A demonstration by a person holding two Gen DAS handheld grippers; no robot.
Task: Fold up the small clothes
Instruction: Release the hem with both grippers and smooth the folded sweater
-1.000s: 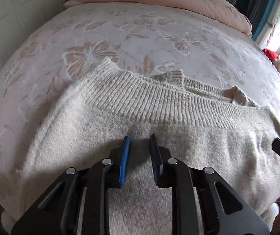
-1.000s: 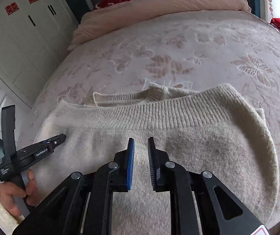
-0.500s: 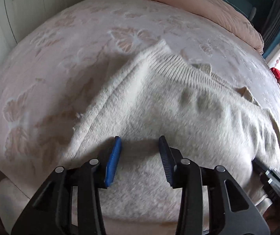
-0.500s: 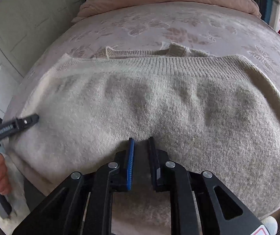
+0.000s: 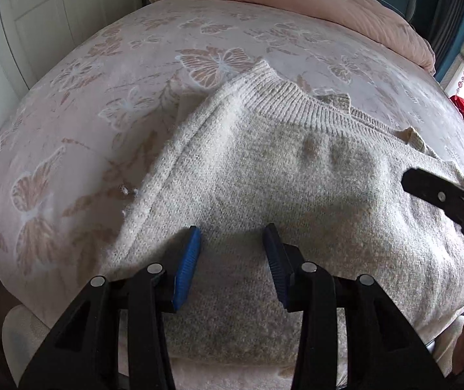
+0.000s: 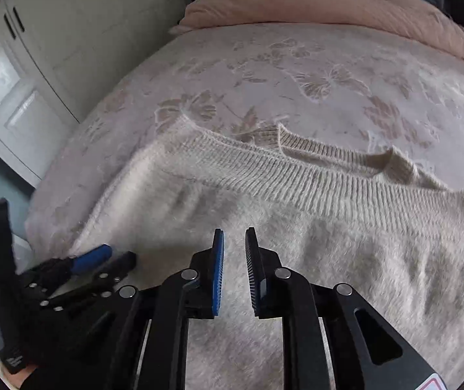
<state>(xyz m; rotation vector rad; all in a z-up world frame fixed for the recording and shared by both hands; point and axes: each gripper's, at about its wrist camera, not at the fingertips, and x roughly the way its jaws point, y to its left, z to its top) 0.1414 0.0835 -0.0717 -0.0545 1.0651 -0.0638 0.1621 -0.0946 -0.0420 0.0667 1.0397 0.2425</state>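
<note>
On bedspread [image 5: 108, 104], folded sweater [image 5: 297, 188] under both tools, fingers parted, empty.

- The sweater [image 5: 297, 188] lies spread on the bed [image 5: 102, 104], directly ahead of and beneath the left gripper [image 5: 232, 253].
- Its ribbed hem [image 5: 300, 104] runs across the side farthest from that gripper.
- The sweater's side edge lies just left of the left gripper, with bare bedspread beyond it.
- The right gripper [image 6: 234, 269] sits over the sweater too, to the right of the left gripper.
- The rolled duvet [image 5: 297, 3] lies across the bed's far end, well beyond the sweater.
- The wardrobe [image 6: 53, 32] stands off to the left of the bed.
</note>
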